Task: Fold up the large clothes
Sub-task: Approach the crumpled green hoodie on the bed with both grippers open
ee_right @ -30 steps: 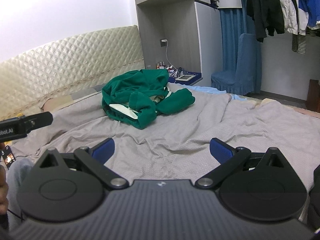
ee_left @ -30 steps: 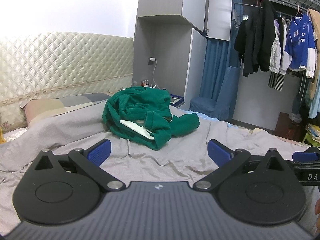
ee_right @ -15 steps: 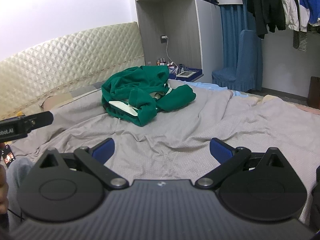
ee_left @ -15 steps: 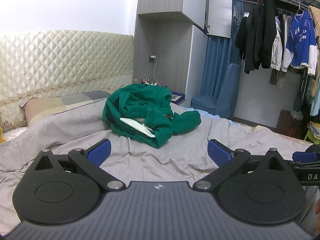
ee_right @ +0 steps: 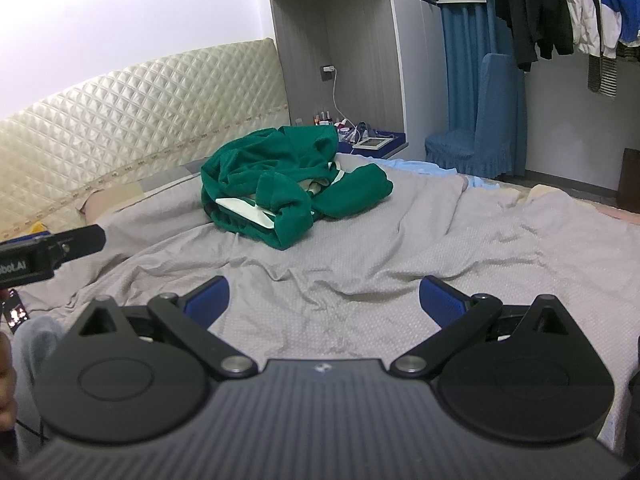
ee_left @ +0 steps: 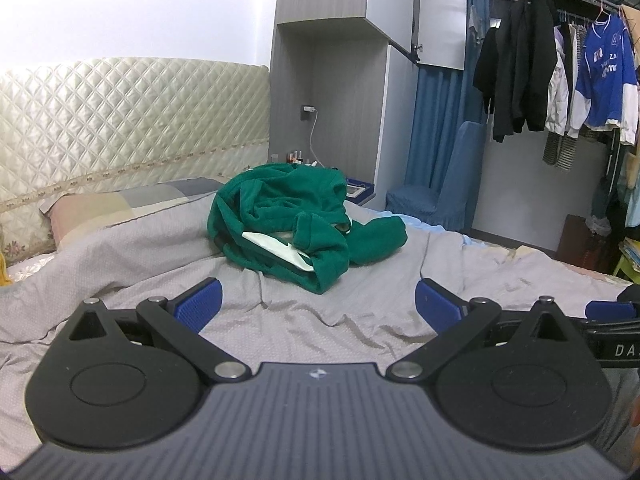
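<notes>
Both sets of jaws stand wide apart with nothing between them. The left gripper (ee_left: 318, 304) and the right gripper (ee_right: 324, 300) hover over bare stretches of the wrinkled grey bedspread (ee_right: 460, 248), each showing its blue-padded fingertips (ee_left: 200, 306) spread to either side.

Ahead of both lies the crumpled dark green fleece garment with pale lining (ee_left: 296, 220), heaped in a loose mound toward the head of the bed, near the quilted cream headboard (ee_left: 120, 120). It is well apart from either gripper, nothing touching it. From the left gripper it sits almost straight ahead, only slightly left of centre; from the right gripper (ee_right: 280, 184) it lies further off to the left. So the left looks a little better lined up, though neither seems clearly nearer.

The heap has no clean long axis; one rounded sleeve or fold (ee_left: 376, 236) trails out to the right, and that side faces the right gripper.
</notes>
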### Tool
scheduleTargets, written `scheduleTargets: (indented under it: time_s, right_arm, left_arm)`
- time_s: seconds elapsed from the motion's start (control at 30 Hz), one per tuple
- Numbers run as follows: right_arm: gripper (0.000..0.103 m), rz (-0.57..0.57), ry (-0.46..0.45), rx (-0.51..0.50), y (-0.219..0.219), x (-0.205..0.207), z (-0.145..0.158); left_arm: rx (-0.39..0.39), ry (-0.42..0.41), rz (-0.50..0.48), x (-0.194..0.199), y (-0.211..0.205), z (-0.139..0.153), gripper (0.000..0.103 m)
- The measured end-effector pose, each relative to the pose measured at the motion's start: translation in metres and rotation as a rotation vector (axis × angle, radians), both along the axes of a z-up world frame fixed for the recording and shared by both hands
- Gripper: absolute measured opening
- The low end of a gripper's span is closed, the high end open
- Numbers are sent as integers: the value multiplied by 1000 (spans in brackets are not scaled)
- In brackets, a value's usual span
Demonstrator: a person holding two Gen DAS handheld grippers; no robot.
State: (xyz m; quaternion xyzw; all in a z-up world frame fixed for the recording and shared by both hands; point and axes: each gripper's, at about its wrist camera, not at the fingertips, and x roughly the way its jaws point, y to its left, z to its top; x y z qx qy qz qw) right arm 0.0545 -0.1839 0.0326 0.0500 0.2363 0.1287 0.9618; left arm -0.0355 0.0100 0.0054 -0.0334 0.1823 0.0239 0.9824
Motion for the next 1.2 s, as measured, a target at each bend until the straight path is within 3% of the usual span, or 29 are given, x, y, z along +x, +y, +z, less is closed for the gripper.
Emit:
scheduleTargets:
  time_s: [0.87, 1.2]
  right_arm:
    - [103, -12, 14, -11, 3, 17, -7]
    - [103, 3, 12, -18, 5, 38, -13]
  left_arm:
    - [6, 22, -1, 17, -1, -10, 103]
    - [-15, 4, 10, 60, 5, -17, 103]
